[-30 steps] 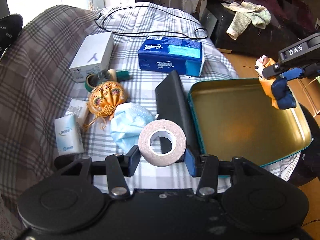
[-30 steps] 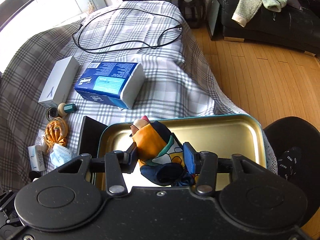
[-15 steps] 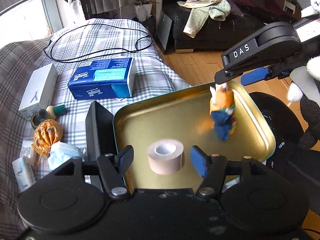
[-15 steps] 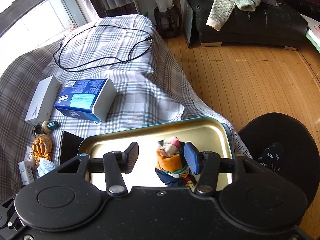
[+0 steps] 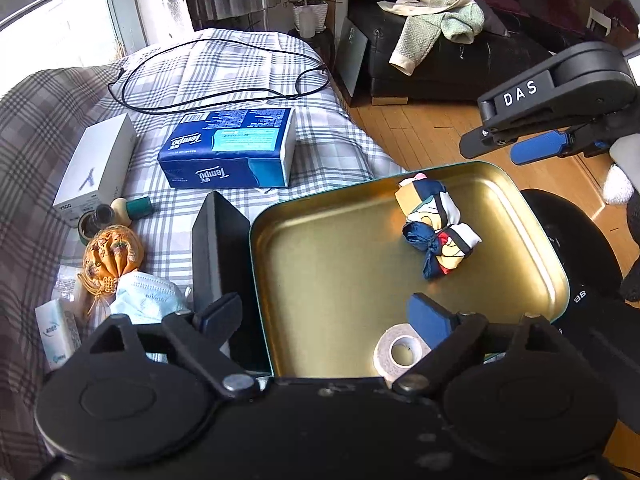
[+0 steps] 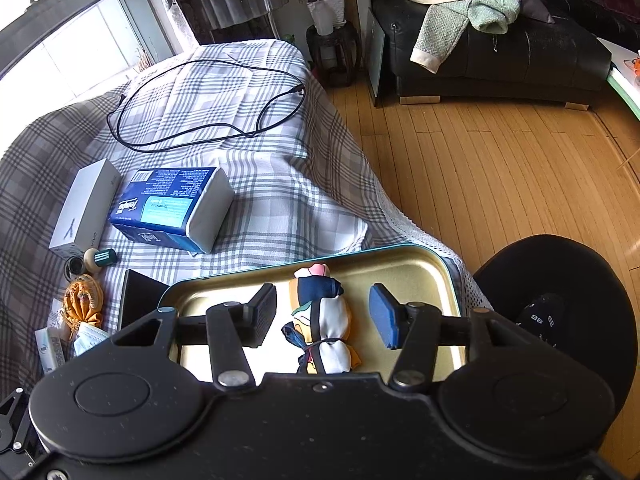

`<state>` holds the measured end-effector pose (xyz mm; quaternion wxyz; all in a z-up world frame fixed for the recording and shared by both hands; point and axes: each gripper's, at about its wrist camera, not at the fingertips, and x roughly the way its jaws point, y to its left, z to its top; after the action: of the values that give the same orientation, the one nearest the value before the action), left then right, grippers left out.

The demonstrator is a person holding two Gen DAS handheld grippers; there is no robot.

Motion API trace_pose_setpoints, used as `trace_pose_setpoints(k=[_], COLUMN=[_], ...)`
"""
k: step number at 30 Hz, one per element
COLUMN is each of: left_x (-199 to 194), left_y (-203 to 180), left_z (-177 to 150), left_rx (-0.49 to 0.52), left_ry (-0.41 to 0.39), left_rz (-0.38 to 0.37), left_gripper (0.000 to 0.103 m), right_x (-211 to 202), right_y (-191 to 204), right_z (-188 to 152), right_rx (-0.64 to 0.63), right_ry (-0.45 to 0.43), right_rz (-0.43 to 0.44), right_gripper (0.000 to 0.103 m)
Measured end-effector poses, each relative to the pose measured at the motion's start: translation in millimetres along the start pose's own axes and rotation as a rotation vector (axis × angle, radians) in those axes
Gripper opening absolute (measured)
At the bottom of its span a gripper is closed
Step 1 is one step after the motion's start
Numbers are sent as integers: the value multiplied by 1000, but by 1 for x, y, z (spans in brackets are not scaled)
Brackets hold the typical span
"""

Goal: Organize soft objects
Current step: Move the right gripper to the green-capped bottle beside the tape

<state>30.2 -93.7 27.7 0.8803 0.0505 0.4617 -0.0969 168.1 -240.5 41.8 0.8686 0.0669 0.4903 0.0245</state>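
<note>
A gold metal tray (image 5: pixel 332 264) with a teal rim sits on the plaid-covered table. A knotted colourful cloth bundle (image 5: pixel 438 228) lies in its far right part; in the right wrist view the bundle (image 6: pixel 326 320) lies in the tray (image 6: pixel 416 268) between my fingers. A roll of pale tape (image 5: pixel 400 354) lies in the tray's near edge. My left gripper (image 5: pixel 326 316) is open and empty above the tray. My right gripper (image 6: pixel 324 314) is open above the bundle, not touching it; it also shows in the left wrist view (image 5: pixel 536 148).
Left of the tray are a black box (image 5: pixel 214 236), a blue face mask (image 5: pixel 146 296), an orange pouch (image 5: pixel 112 254), a small tissue pack (image 5: pixel 56 332), a blue tissue pack (image 5: pixel 228 148), a white box (image 5: pixel 94 164) and a black cable (image 5: pixel 216 76). A black chair (image 6: pixel 560 300) stands right.
Both grippers opened wide. The tape roll left my left gripper and lies in the tray. The cloth bundle dropped from my right gripper and lies flat in the tray.
</note>
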Motion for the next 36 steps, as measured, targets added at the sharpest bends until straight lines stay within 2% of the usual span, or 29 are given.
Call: trace_pose_setpoints(k=[6, 17, 22, 31, 34, 36], left_x=[3, 12, 12, -2, 0, 3], left_y=[19, 81, 123, 199, 215, 224], left_z=[-4, -16, -15, 0, -7, -14], left_rx=[-45, -161, -234, -360, -395, -431], left_ry=[18, 39, 33, -33, -27, -13], left_rz=[39, 144, 204, 398, 420, 417], left_gripper=[95, 96, 98, 102, 102, 102], right_x=[4, 13, 11, 7, 7, 7], right_y=[6, 32, 52, 101, 119, 132], right_z=[-3, -11, -14, -23, -28, -33], right_rx=[-26, -104, -153, -250, -287, -316], right_ry=[6, 11, -14, -33, -40, -49], right_rz=[-14, -19, 12, 118, 150, 173], right_gripper=[52, 52, 52, 52, 58, 58])
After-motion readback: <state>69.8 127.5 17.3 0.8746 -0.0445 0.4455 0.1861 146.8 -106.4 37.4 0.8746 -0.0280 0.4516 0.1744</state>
